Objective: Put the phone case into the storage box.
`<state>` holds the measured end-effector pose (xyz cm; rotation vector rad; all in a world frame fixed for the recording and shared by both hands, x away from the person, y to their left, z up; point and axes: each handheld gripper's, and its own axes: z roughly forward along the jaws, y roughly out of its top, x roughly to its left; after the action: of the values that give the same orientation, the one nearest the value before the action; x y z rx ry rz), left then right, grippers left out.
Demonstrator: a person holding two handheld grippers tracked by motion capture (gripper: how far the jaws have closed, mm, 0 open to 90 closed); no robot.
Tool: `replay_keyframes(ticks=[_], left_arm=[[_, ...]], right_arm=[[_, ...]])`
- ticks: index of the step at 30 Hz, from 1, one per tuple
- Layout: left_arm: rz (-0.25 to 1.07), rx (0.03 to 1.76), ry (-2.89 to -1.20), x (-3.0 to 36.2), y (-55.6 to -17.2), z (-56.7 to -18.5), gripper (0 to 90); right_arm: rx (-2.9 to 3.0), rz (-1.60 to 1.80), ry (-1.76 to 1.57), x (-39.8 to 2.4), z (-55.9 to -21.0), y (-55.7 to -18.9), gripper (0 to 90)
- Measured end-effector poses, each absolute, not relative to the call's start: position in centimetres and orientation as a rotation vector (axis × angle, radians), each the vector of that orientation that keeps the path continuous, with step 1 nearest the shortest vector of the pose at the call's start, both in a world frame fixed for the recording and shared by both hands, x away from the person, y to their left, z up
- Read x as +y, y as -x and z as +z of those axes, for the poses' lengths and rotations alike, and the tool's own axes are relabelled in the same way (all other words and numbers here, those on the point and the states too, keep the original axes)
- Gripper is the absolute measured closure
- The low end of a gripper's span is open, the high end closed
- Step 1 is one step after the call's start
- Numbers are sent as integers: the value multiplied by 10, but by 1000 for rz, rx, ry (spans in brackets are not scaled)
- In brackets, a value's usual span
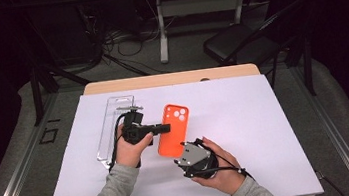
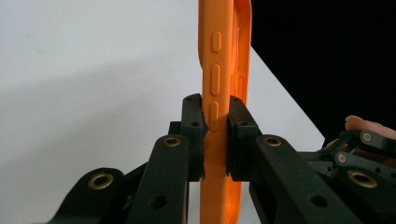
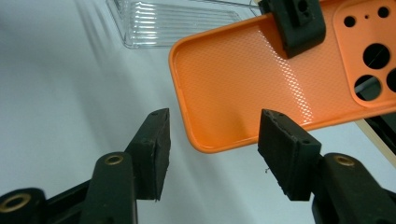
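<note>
White sheet covers my worktop [image 1: 245, 119], with a dark room, a chair [image 1: 241, 44] and cables behind its far edge. Near the middle of the sheet, a little toward the near edge, I hold the orange case [image 1: 173, 130] off the surface. My left tongs [image 1: 165, 128] are clamped on its long side: in the left gripper view the two pads press the case [image 2: 218, 140] from both faces, just by the side buttons, and it stands edge-on between them. From above, the case runs from the near edge toward the far edge, camera holes at the far end.

My right tongs [image 1: 185, 153] sit at the near end of the case, in my right hand [image 1: 218, 165]. Their jaws stand apart and grip nothing; in the right gripper view the rounded corner of the case [image 3: 252, 88] lies between and beyond the pads, and I cannot tell whether the right pad touches its rim. That view also shows a pad of the left tongs [image 3: 299, 23] on the case's upper edge.

Clear tray [image 1: 115, 128] lies flat toward the left edge, just beyond my left hand [image 1: 131, 151], apart from the case.
</note>
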<state>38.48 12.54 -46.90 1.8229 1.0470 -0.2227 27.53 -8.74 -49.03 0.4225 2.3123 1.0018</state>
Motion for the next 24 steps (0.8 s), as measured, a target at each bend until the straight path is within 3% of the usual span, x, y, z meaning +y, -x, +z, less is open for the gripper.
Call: replay_keyframes(ticks=[24], left_arm=[[-149, 1015, -1746, 143, -379, -463, 808]], right_arm=[[2328, 1119, -680, -99, -469, -302, 318]])
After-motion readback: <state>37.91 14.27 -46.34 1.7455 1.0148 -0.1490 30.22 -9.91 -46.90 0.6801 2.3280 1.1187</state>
